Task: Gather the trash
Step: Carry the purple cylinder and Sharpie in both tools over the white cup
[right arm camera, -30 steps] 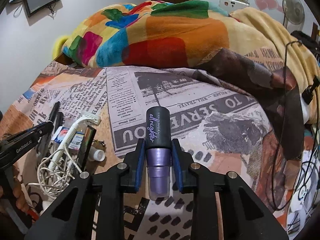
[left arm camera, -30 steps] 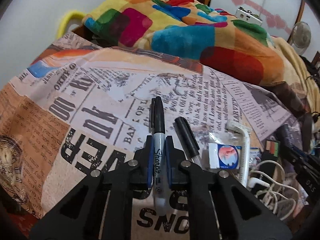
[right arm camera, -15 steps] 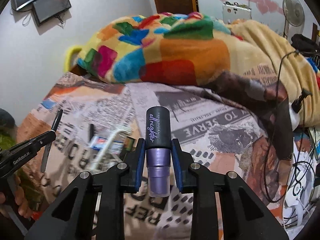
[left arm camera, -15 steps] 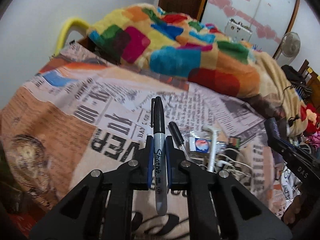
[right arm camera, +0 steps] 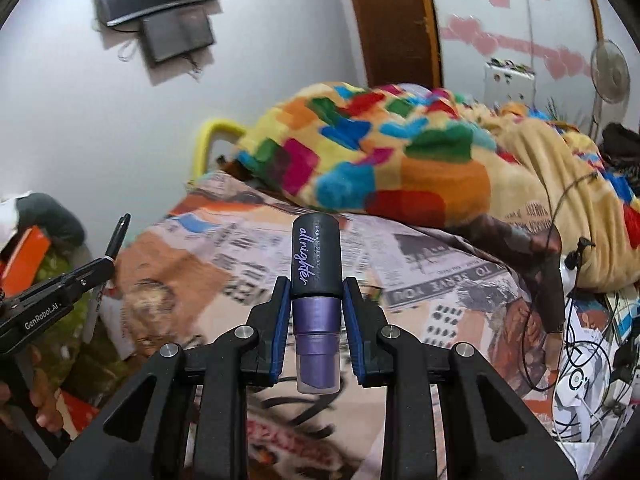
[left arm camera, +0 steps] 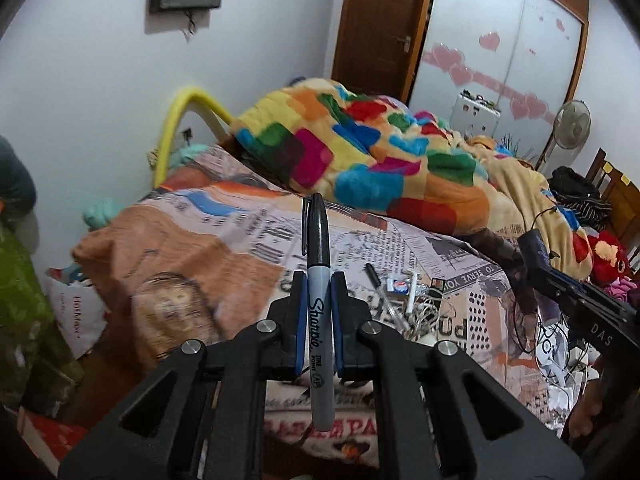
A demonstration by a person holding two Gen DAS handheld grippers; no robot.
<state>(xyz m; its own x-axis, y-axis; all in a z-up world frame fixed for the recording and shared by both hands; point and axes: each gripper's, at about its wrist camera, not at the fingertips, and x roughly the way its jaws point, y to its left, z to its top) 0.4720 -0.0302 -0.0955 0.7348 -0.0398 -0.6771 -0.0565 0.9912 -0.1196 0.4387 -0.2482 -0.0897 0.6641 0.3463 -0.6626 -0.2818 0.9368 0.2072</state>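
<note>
Left tongs (left arm camera: 319, 312) clamp a marker (left arm camera: 319, 280); right tongs (right arm camera: 316, 320) clamp a purple bottle (right arm camera: 316, 300)

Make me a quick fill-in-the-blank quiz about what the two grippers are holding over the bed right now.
1. The left gripper is shut on a black-capped ____ marker.
2. The bottle between the right gripper's fingers has a ____ lower body.
3. The bed sheet carries a ____ print.
4. A black pen lies on the sheet beside a tangle of white ____.

Missing words: Sharpie; purple; newspaper; cables
</note>
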